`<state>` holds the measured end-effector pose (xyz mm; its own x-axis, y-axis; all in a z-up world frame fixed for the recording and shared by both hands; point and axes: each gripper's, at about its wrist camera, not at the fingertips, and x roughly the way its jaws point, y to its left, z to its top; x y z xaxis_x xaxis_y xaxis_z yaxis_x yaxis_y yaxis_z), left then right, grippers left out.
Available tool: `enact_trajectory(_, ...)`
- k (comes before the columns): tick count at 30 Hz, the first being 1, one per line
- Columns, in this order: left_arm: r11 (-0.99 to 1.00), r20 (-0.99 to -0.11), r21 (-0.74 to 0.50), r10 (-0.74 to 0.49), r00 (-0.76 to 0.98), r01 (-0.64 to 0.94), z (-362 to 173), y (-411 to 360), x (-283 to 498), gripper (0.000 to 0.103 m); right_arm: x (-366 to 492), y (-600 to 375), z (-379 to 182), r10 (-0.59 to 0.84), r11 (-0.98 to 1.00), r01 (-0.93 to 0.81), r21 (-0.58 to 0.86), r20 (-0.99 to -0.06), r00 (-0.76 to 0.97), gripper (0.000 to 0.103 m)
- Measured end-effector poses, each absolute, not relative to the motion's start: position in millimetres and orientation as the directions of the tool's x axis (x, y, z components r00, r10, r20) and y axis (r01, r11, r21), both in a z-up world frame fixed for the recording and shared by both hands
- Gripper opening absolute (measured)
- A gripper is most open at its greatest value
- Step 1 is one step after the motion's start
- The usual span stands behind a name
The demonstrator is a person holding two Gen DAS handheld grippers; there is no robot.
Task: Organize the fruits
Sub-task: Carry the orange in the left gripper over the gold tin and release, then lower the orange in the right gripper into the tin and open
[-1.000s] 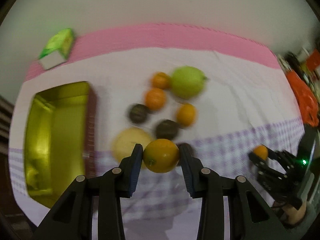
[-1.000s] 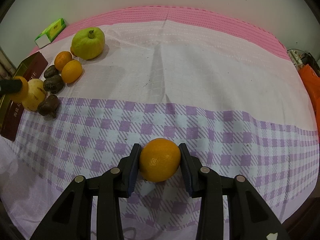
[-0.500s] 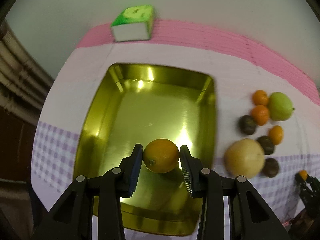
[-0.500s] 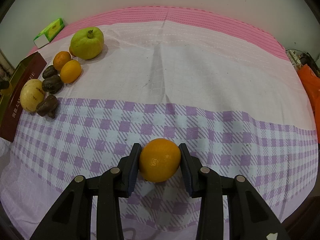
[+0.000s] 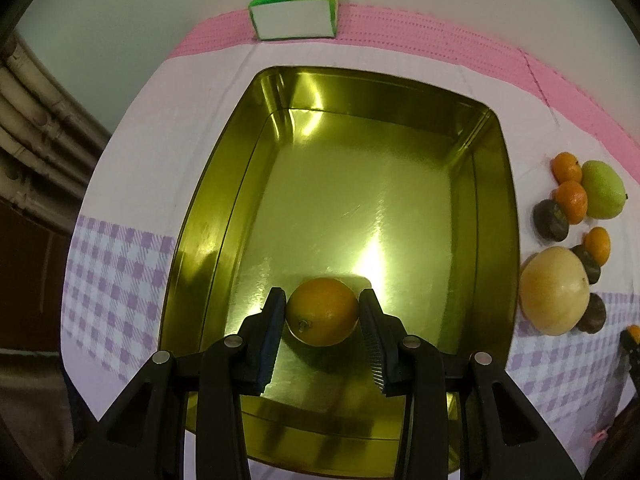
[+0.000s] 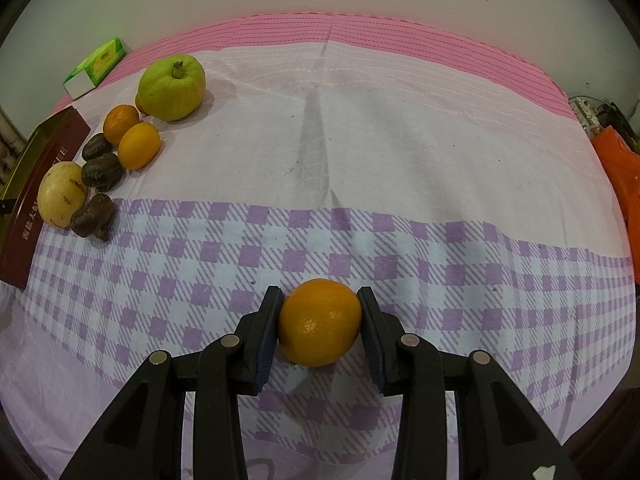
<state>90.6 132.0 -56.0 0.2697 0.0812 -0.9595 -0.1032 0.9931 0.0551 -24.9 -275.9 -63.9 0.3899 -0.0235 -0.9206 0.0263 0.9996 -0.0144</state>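
Fingers of the left gripper [image 5: 322, 308] were clamped on an orange [image 5: 322, 311] directly above the near end of the gold tin [image 5: 496, 184], floor straight below, while the right gripper [image 6: 320, 320] pinched another orange [image 6: 320, 322] over the checked cloth [image 6: 480, 260], well apart from it.

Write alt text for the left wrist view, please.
The left gripper holds an orange over the near end of an empty gold tin on a checked cloth. More fruit lies right of the tin.
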Motion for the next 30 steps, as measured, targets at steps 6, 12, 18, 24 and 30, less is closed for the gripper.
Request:
enact_trajectory(6,0.994,-0.956,0.048,0.074,0.285,-0.096,-55,132,90,0.039,-24,-273,-64,-0.036,0.999,0.035,-0.024,-0.922,0.387,0.035)
enact_trajectory(12,0.994,-0.959,0.033,0.061,0.278,-0.105,-60,135,90,0.04,-23,-271,-63,-0.043,0.999,0.035,-0.032,-0.924,0.38,0.035)
enact_trajectory(18,0.993,-0.954,0.014,0.048,0.298,-0.114,-55,140,86,0.055,-19,-260,-50,-0.051,0.999,0.015,-0.049,-0.916,0.398,0.035)
enact_trajectory(24,0.996,-0.934,-0.008,0.025,0.356,-0.092,-35,142,76,0.064,-4,-234,-23,-0.012,0.997,-0.06,-0.043,-0.897,0.442,0.035)
enact_trajectory(30,0.993,-0.893,0.021,0.072,0.445,-0.118,-5,157,56,0.075,17,-162,2,0.126,0.971,-0.239,0.01,-0.87,0.477,0.035)
